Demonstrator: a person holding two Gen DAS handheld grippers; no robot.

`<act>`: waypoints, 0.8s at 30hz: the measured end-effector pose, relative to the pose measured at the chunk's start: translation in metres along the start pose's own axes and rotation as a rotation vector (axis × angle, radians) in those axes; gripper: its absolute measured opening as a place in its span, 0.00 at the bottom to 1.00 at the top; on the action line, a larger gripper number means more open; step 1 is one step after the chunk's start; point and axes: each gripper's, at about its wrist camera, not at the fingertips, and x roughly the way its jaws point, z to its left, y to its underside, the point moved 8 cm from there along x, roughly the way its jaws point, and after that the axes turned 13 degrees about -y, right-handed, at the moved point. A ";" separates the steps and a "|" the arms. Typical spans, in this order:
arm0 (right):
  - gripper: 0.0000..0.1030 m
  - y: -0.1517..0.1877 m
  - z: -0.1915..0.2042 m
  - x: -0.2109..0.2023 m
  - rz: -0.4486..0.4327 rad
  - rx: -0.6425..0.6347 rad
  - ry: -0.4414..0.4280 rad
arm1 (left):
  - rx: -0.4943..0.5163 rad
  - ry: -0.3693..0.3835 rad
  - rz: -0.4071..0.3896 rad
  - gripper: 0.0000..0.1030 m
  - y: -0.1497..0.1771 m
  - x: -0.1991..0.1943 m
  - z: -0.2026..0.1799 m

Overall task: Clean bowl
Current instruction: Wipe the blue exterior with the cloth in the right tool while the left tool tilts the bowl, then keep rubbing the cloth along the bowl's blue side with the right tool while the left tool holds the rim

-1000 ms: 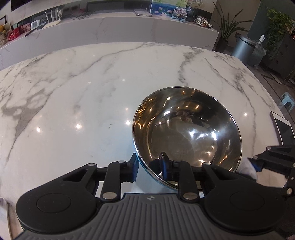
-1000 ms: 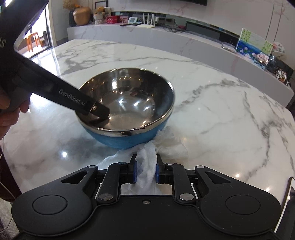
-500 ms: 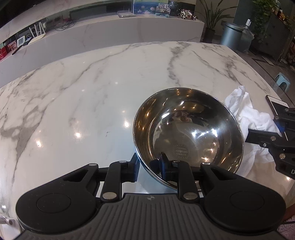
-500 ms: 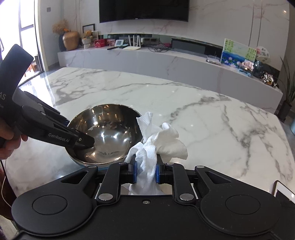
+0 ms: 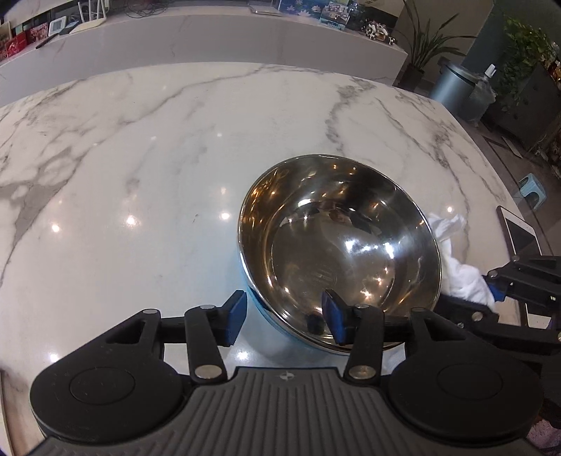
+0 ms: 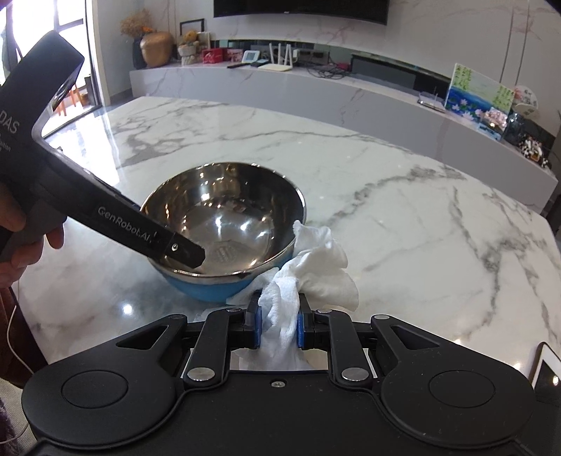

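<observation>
On the white, grey-veined marble table, a steel bowl with a blue outer shell is sitting upright near the front edge, its polished interior mirroring ceiling lights, which are also glinting as small bright spots on the glossy stone beside it. The left gripper is straddling the near rim of the bowl with its jaws spread, one blue-padded finger outside the wall and the other inside the basin; in the right wrist view the same tool is reaching in from the left, held in a hand that is only partly showing. The right gripper is pinching a crumpled white cloth between its blue pads, the cloth bunching up just beside the bowl's right flank and touching its blue shell (whether the cloth is also resting on the table cannot be told). A phone is lying near the table's right edge, well apart from the bowl. Behind the table a long marble-fronted counter is running across the room, carrying a bronze vase, a white router and a painted picture of water lilies; a wall-mounted television is hanging above it, and potted plants and a grey bin are standing on the floor at the counter's far end.
</observation>
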 end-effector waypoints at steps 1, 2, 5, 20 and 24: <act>0.16 0.001 0.002 0.002 0.008 -0.002 -0.007 | 0.002 0.001 0.001 0.39 0.000 0.000 0.000; 0.16 0.003 0.004 0.005 0.020 -0.005 -0.016 | 0.005 -0.005 -0.001 0.37 0.000 0.000 0.000; 0.16 0.007 0.011 0.013 0.050 -0.018 -0.044 | 0.026 -0.030 -0.010 0.33 -0.001 0.001 0.001; 0.16 -0.001 -0.009 -0.008 -0.024 0.026 0.020 | 0.144 -0.025 -0.023 0.26 -0.002 -0.003 -0.001; 0.16 -0.007 -0.020 -0.022 -0.077 0.045 0.057 | 0.169 -0.013 -0.025 0.26 -0.001 -0.003 -0.006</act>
